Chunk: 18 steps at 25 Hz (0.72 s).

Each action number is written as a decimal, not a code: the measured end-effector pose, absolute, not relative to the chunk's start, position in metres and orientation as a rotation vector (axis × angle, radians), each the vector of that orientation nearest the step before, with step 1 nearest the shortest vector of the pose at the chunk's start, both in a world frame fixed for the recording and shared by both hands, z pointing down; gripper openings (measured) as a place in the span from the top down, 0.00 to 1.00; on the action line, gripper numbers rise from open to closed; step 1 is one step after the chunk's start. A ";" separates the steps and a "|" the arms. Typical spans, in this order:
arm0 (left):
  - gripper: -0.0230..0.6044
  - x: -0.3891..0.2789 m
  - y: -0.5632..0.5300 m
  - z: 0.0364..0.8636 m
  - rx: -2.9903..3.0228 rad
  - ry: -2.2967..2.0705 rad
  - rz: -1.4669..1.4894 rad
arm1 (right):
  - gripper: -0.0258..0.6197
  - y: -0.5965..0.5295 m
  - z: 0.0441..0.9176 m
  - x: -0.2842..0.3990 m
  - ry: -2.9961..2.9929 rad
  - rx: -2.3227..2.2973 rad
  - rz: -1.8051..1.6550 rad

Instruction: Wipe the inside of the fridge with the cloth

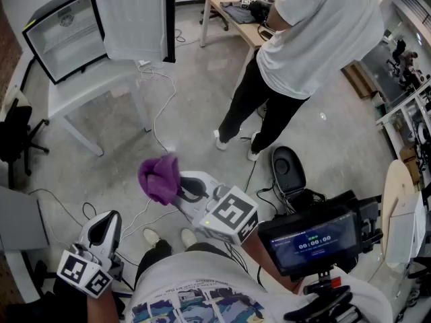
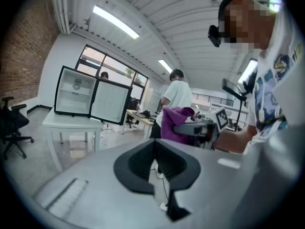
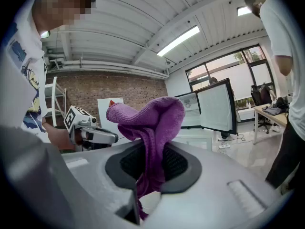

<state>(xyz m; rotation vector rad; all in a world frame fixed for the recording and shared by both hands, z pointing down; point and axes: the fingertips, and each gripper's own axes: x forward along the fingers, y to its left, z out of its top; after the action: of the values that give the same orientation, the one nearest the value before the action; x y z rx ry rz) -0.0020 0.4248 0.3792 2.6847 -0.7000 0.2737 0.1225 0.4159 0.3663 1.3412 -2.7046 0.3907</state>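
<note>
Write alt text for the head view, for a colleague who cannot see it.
The right gripper is shut on a purple cloth, well short of the open fridge on a white table at upper left. The left gripper, shut and empty, sits low at left; a person in a white shirt stands at upper right.

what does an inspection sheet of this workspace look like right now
surface: white table carries the fridge; grey floor around it
job's things: mini fridge stands with its door open; purple cloth is off the fridge, held up
clutter: black case lies on the floor
grippers: right gripper shut on the purple cloth; left gripper shut, nothing between its jaws
cables: white cable trails from the table across the floor
surroundings: person in a white shirt stands by a wooden desk; black office chair at left
</note>
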 end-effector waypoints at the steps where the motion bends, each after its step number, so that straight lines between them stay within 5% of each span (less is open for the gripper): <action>1: 0.96 -0.001 0.425 0.379 2.685 -0.696 0.274 | 0.86 0.416 0.367 0.124 -2.698 1.347 0.393; 18: 0.96 -0.014 0.419 0.374 2.686 -0.698 0.239 | 0.86 0.405 0.365 0.118 -2.708 1.347 0.473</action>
<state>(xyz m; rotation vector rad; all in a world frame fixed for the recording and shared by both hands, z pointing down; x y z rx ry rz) -0.0139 0.4193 0.3736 2.6865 -0.6978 0.2386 0.1179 0.4051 0.3655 1.3470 -2.7077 0.4726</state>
